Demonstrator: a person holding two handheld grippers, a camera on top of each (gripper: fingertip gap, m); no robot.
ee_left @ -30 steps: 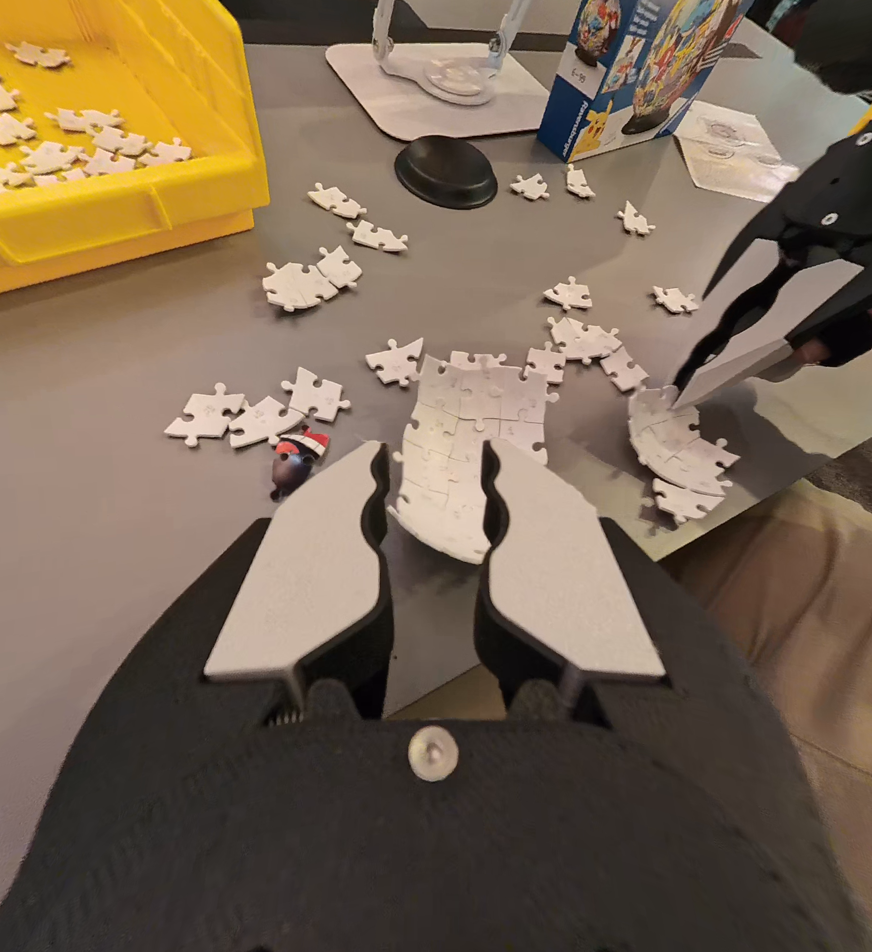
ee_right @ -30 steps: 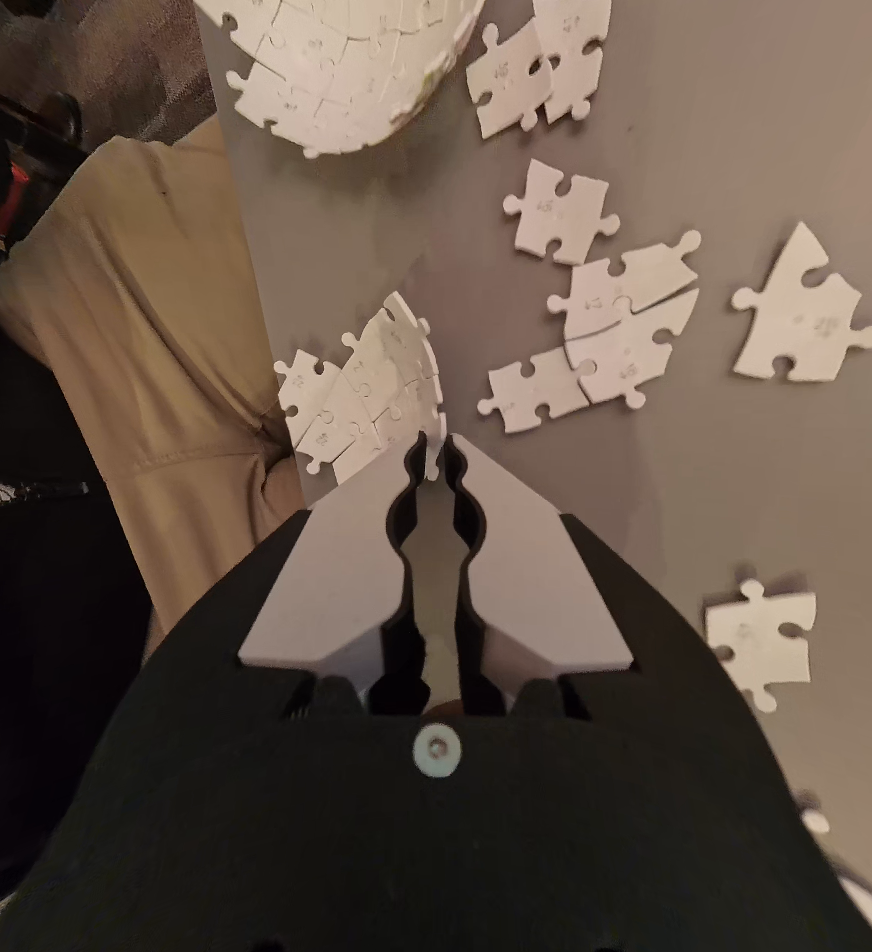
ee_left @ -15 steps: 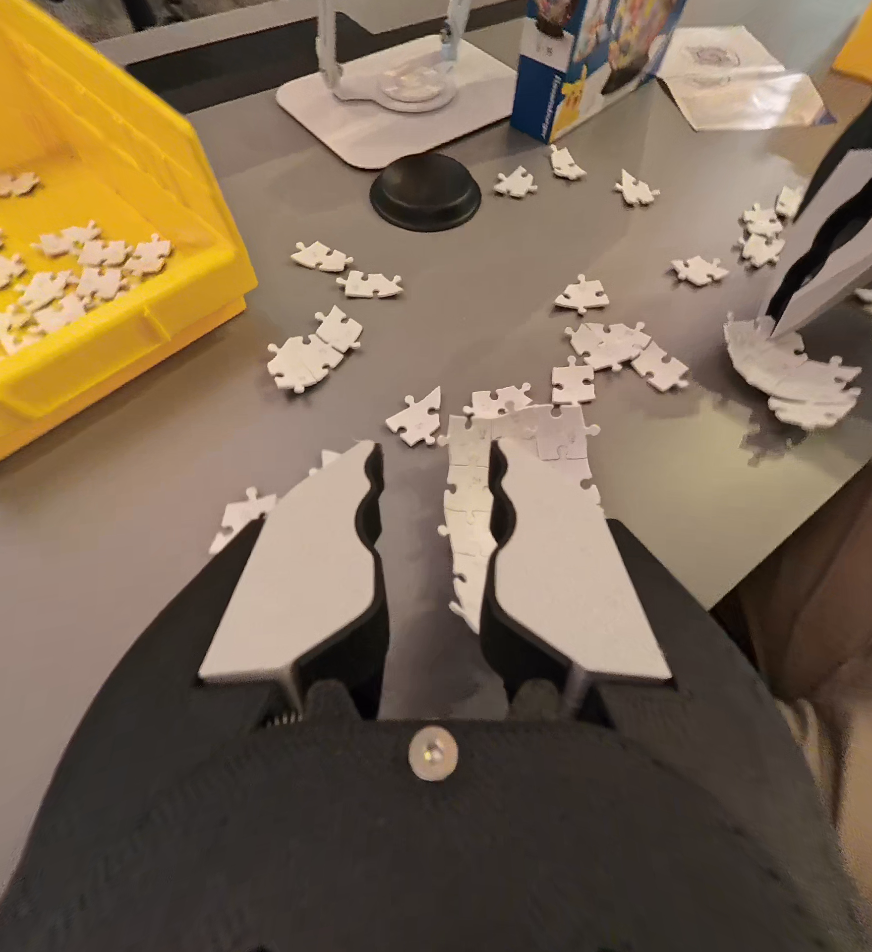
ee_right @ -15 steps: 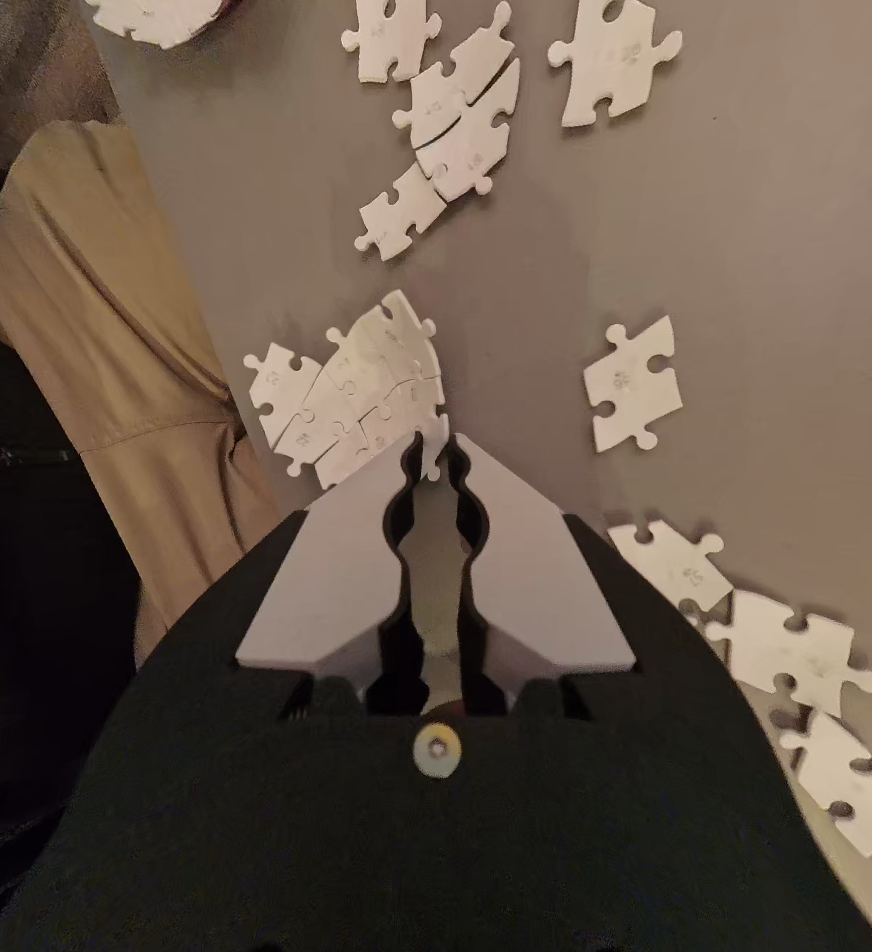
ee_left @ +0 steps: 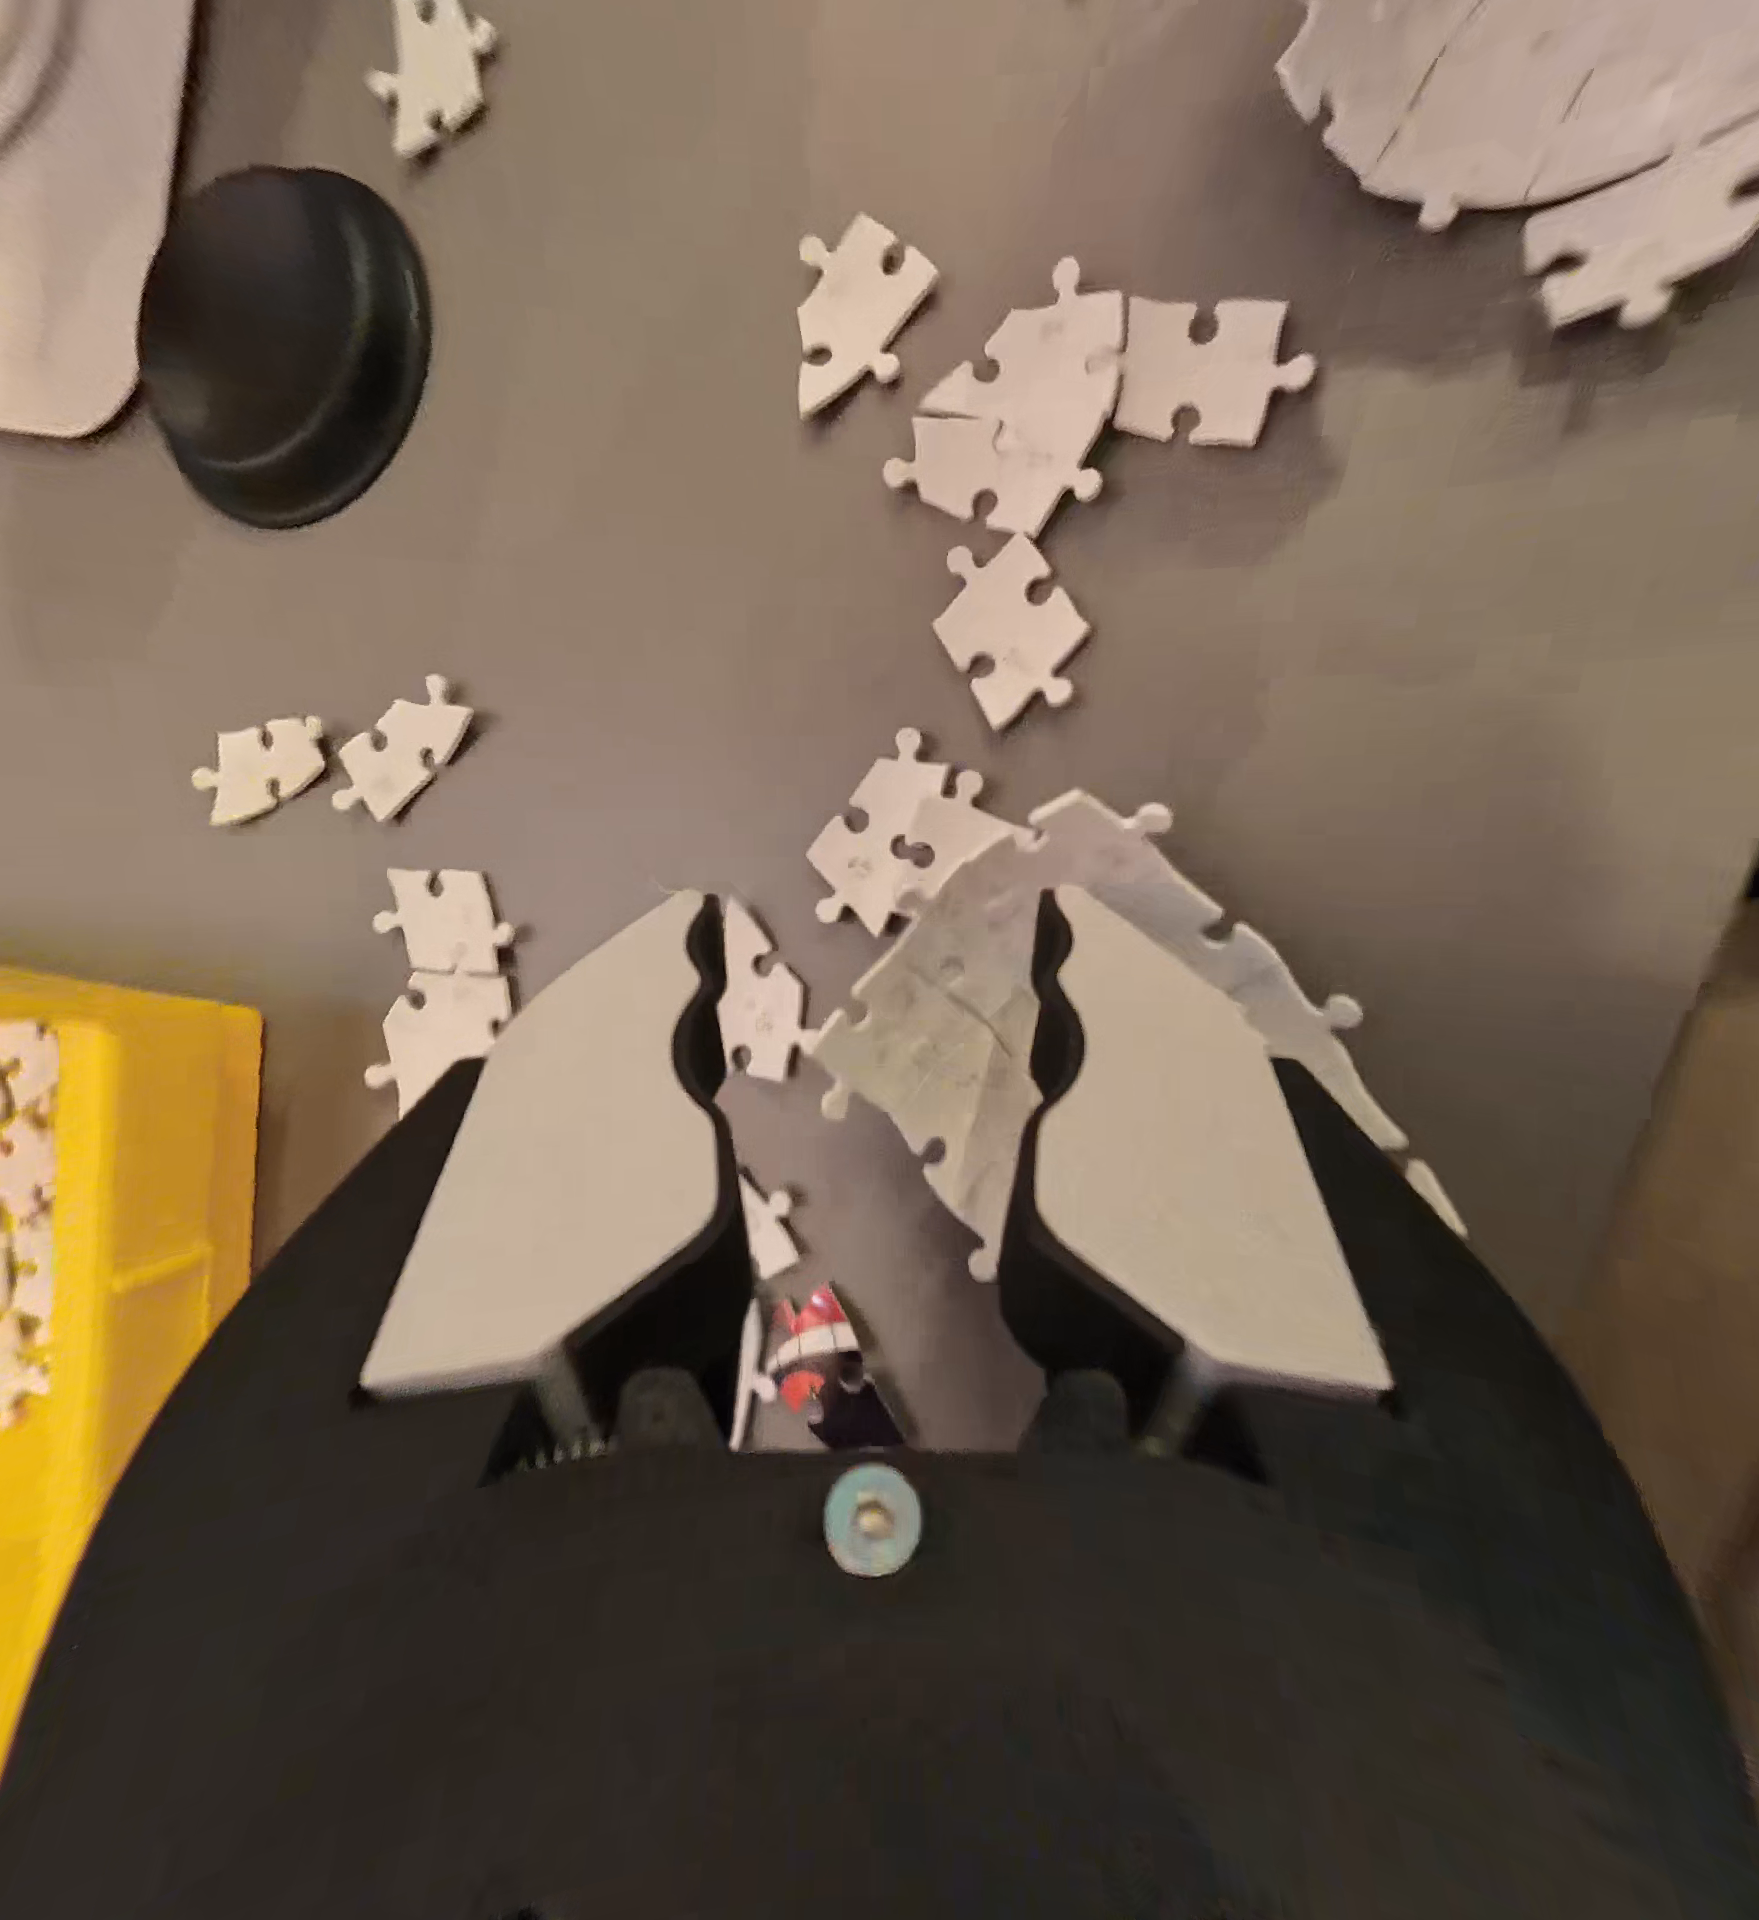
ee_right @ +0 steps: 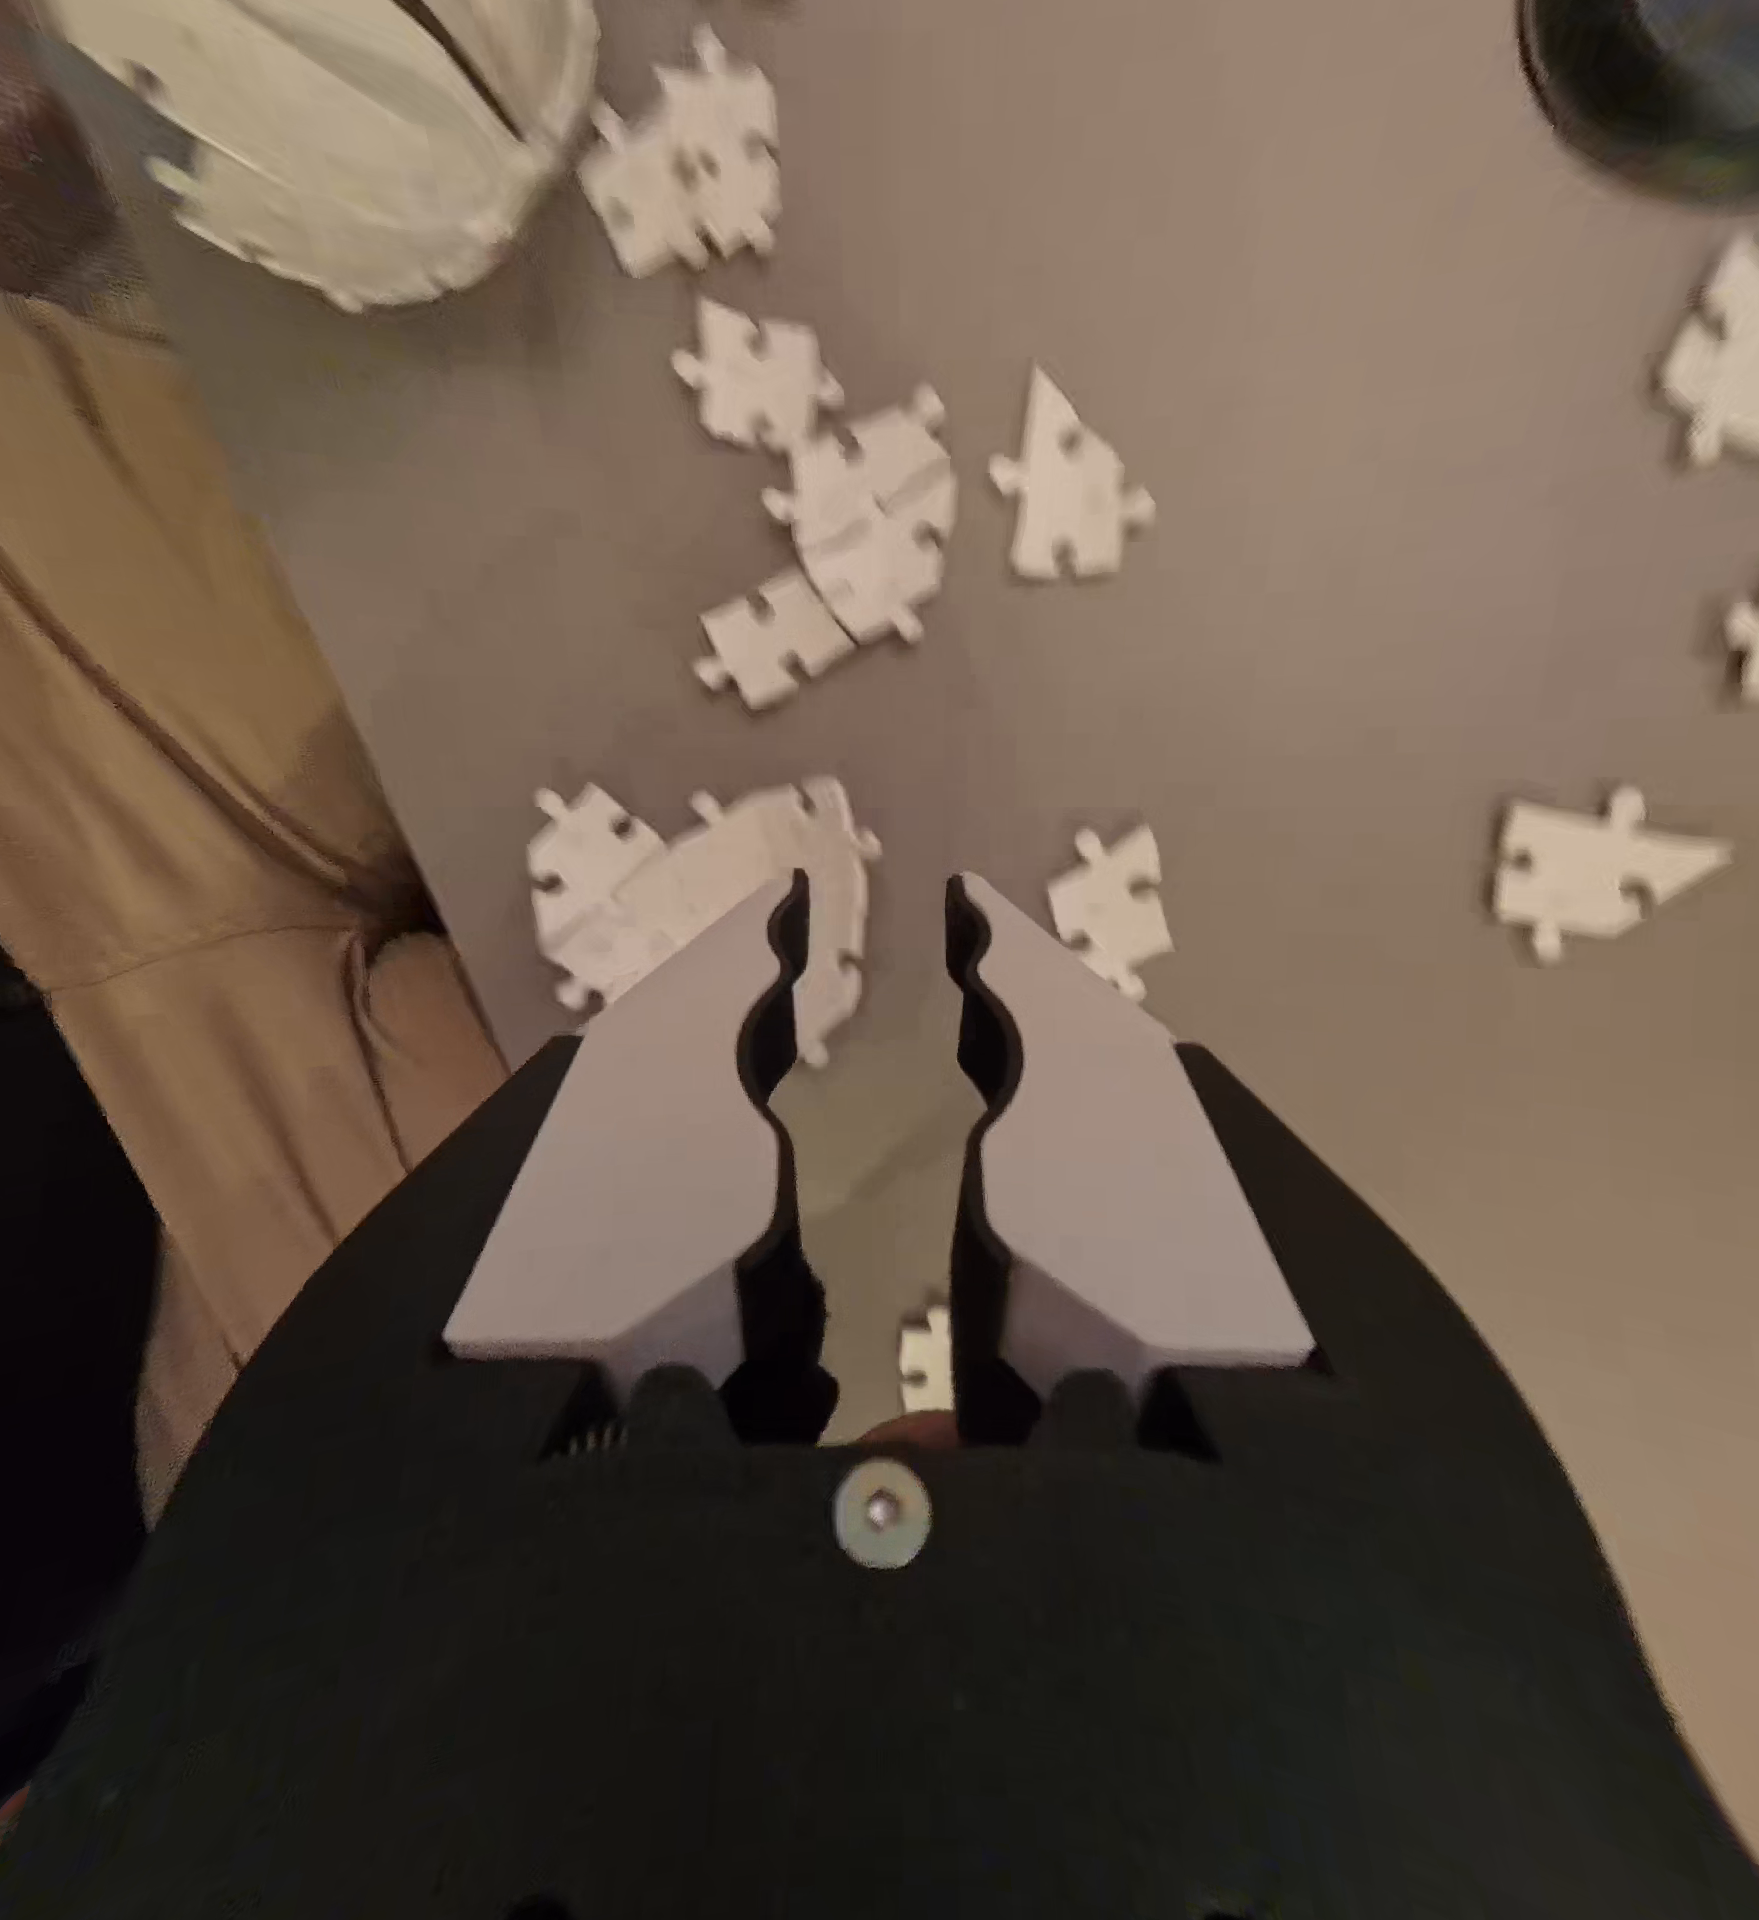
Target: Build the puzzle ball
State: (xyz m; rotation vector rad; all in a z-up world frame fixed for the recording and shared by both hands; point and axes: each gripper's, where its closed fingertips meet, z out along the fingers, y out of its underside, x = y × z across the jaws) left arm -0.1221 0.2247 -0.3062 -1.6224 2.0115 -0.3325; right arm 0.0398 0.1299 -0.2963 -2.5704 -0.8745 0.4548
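White puzzle pieces [ee_left: 1010, 644] lie spread over the grey table [ee_left: 646, 623], blank side up; some carry small faint marks, too blurred to read, and no brand shows in either view. The left gripper [ee_left: 880, 925] points down at the table with its jaws wide apart. A curved shell [ee_left: 942, 1039] of joined pieces lies under its right finger [ee_left: 1166, 1164], partly between the jaws and partly hidden by that finger; the jaws do not close on it. A single piece [ee_left: 763, 1003] lies just beside the left finger, and low between the jaws a small red and black figure [ee_left: 818, 1361] shows. At the left of this view stands a yellow bin [ee_left: 158, 1195] with more pieces in it. Farther up there are a black round stand [ee_left: 283, 343] and the corner of a pale base plate [ee_left: 13, 260]. At the top right a second joined section [ee_left: 1540, 94] reaches out of the frame. The right gripper [ee_right: 875, 894] also looks down on the table, its jaws open to a middle width and empty. A small joined section [ee_right: 646, 894] lies at the table edge, partly under its left finger [ee_right: 646, 1143]; one loose piece [ee_right: 1114, 904] lies just beside the right finger. Higher in this view a cluster [ee_right: 854, 551] of joined pieces lies near other loose pieces, and the big shell [ee_right: 355, 156] shows blurred at the top left. Beige cloth [ee_right: 127, 727] of the person fills the left side beyond the table edge.
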